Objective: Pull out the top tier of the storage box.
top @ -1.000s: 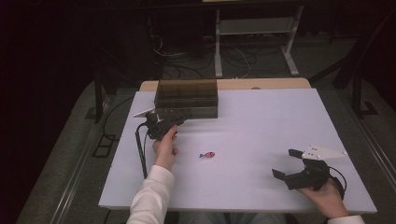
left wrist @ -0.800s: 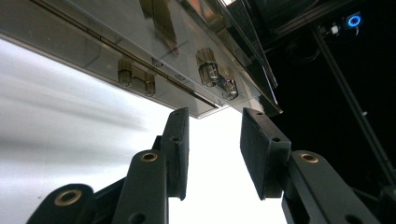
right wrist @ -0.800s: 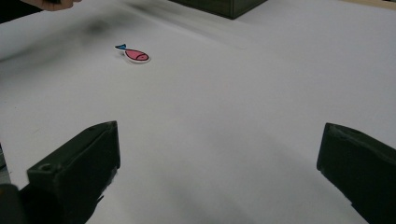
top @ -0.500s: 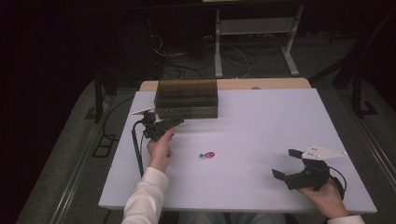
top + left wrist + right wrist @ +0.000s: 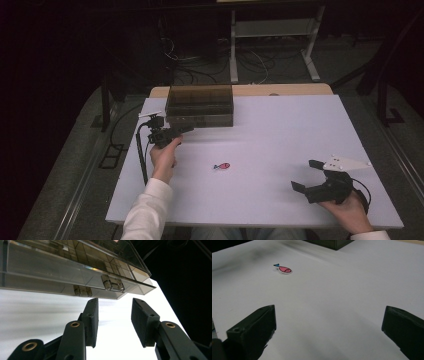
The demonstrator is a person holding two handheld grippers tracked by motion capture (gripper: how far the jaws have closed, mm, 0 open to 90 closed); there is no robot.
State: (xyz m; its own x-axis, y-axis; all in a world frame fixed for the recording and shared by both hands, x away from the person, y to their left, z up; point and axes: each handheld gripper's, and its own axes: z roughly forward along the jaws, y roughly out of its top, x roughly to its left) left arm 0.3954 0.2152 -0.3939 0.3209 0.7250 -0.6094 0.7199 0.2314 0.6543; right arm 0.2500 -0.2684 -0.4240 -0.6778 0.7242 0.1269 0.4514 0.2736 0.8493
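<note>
While parted halfway and clamping nothing, points the left gripper [image 5: 115,302] up at the front wall of the box [image 5: 50,265], just short of it and not touching. Straight ahead of the gap, slightly above the tips, sits a small latch [image 5: 113,286] on the seam between lid and base; off to the side of one jaw, a second latch [image 5: 82,290]. Runs crosswise to the jaws, that long front wall, so reaching the latch looks like a short push forward and a little up, by my judgement. Seen from the high view, places the left gripper [image 5: 187,129] at the box's [image 5: 200,102] near corner, far closer than the right gripper [image 5: 305,175], which rests wide open and empty well away on the table [image 5: 280,130]. Shows the latches up close in the left gripper view; gives the overall layout from above, plus a little pink fish [image 5: 221,166] between the hands. Catches that fish [image 5: 283,269] ahead of the right gripper [image 5: 329,312], well apart.
</note>
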